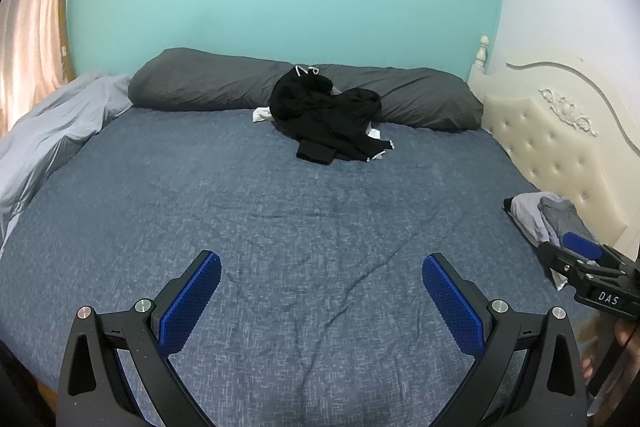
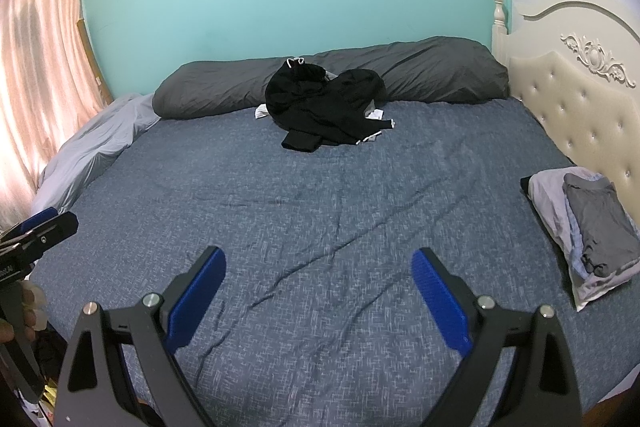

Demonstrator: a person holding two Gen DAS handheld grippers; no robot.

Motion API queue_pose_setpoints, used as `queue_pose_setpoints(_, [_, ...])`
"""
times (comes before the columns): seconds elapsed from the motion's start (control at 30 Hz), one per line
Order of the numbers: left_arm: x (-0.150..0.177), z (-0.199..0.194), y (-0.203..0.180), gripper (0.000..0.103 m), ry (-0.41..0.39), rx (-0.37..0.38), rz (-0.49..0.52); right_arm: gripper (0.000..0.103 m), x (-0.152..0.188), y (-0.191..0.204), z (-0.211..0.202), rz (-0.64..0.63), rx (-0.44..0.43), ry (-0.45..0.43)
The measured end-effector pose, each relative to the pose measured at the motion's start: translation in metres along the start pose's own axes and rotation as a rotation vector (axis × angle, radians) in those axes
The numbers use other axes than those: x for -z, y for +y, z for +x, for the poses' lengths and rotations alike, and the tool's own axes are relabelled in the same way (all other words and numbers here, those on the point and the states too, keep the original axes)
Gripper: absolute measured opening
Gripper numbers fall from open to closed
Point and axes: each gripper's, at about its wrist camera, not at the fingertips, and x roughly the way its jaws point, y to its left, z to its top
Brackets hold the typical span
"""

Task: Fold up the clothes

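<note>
At the bottom of each wrist view, over the blue-grey bedspread (image 1: 280,227), the left gripper (image 1: 321,267) and the right gripper (image 2: 318,261) both stand with their blue-padded fingers spread wide and nothing between them. The crumpled black garment (image 1: 326,119) lies in a heap at upper centre of the frame, partly on a long dark grey pillow (image 1: 200,83), with bits of white cloth showing under its edges. At the right edge, beside the cream tufted headboard (image 2: 580,119), a stack of folded grey clothes (image 2: 596,227) rests on the bedspread.
</note>
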Motion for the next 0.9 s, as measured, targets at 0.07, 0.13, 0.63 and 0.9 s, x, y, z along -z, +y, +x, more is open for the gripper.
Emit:
queue_pose_setpoints(0.07, [0.0000,-0.0003,0.0001,0.103,-0.002,0.002,-0.002,0.095,0.0001,-0.0004,-0.0001,0.001,0.000,0.000])
queue_pose_setpoints(0.13, [-0.0009,-0.0005,0.0003,0.103,-0.003,0.003,-0.003,0.095,0.0000,-0.0005,-0.0003,0.001,0.001,-0.001])
queue_pose_setpoints(0.63, [-0.0013,0.0005,-0.0003,0.103,0.001,0.007,-0.002,0.095,-0.0021,-0.0010,-0.0002,-0.007,-0.003,-0.003])
queue_pose_setpoints(0.9, [-0.0010,0.0038,-0.0008,0.103,0.008,0.008,-0.003,0.095,-0.0028,-0.0008,0.0025,-0.010,-0.004,0.002])
